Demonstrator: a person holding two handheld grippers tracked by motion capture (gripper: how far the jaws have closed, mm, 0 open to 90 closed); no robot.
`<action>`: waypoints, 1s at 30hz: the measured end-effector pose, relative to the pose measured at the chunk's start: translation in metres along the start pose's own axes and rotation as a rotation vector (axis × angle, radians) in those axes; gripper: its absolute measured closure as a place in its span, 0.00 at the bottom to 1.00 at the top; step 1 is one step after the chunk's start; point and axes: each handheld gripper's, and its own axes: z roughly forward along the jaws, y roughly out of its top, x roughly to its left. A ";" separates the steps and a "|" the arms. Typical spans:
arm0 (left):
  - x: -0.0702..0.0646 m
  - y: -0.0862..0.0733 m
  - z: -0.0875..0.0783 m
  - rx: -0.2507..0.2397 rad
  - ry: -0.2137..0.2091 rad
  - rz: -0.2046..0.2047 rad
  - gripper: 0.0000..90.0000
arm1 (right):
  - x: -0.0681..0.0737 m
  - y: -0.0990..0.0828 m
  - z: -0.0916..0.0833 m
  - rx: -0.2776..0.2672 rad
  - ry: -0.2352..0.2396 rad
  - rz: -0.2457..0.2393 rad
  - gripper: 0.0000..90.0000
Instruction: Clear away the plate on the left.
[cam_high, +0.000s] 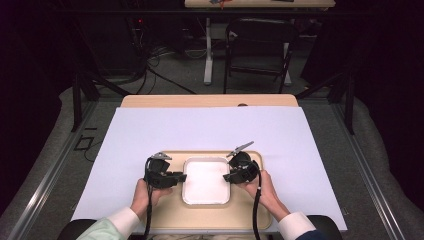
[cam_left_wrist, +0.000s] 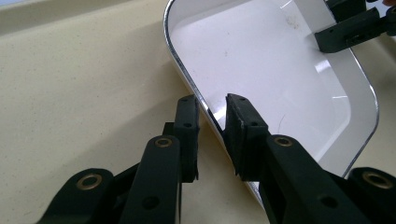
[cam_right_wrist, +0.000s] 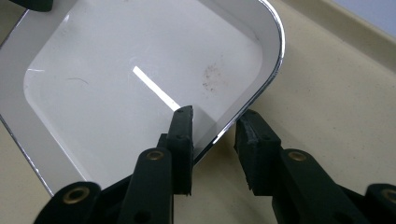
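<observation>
Though both grippers straddle opposite rims of the empty white dish (cam_high: 206, 180) on the tray (cam_high: 260, 210), the left gripper (cam_left_wrist: 212, 126) and right gripper (cam_right_wrist: 215, 135) stand apart, unclamped; lifting apparently remains.

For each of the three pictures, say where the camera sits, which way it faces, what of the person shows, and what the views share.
High view: above the person's side, facing forward and down on the table; forearms, hands, left gripper and right gripper show.
Left gripper view: rides the left gripper, looking along its fingers at the white dish; the rim lies between them.
Right gripper view: rides the right gripper, its fingers straddling the opposite rim.
Shared: the white dish on the beige tray.
</observation>
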 end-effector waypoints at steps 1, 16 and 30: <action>0.000 0.000 0.001 0.002 0.004 0.003 0.82 | 0.000 0.000 0.000 0.002 -0.004 -0.002 0.74; 0.000 -0.001 0.009 0.035 0.019 0.014 0.79 | 0.003 -0.001 0.005 0.033 -0.033 -0.023 0.70; -0.002 0.001 0.007 0.054 0.033 0.025 0.55 | 0.005 0.000 0.003 0.033 -0.085 -0.065 0.34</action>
